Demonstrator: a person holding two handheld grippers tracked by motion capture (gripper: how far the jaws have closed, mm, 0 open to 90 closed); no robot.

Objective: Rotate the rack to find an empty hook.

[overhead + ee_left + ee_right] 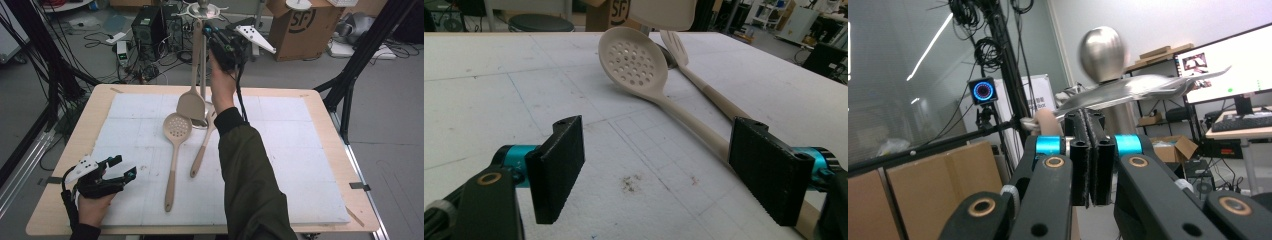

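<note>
Right gripper [216, 31] is raised at the top of the metal stand [202, 8], jaws pressed together in the right gripper view. It sits right at the top end of the spatula's [191, 102] handle. I can't tell whether it's pinching the handle tip or just closed beside it, because the view is too tight and blurred.

Spatula hangs from the stand's top plate [1143, 86], long axis near vertical, blade down and handle up. The blade sits just above the white mat [300, 165], overlapping the stand's base in the high view.

Handling judgement: looks like one-piece silicone or plastic, so light and fairly stiff along the handle, with a blade that may flex. Smooth surface, so it could slip. Hanging, it will swing if nudged. Best grip is on the upper handle just below the hook end, jaws across the narrow side.

Left gripper [115, 167] rests low at the near left of the mat, jaws wide apart and holding nothing.

The skimmer [636, 62] and slotted turner [202, 145] lie flat mid-mat, heads toward the stand and handles toward the person.
</note>
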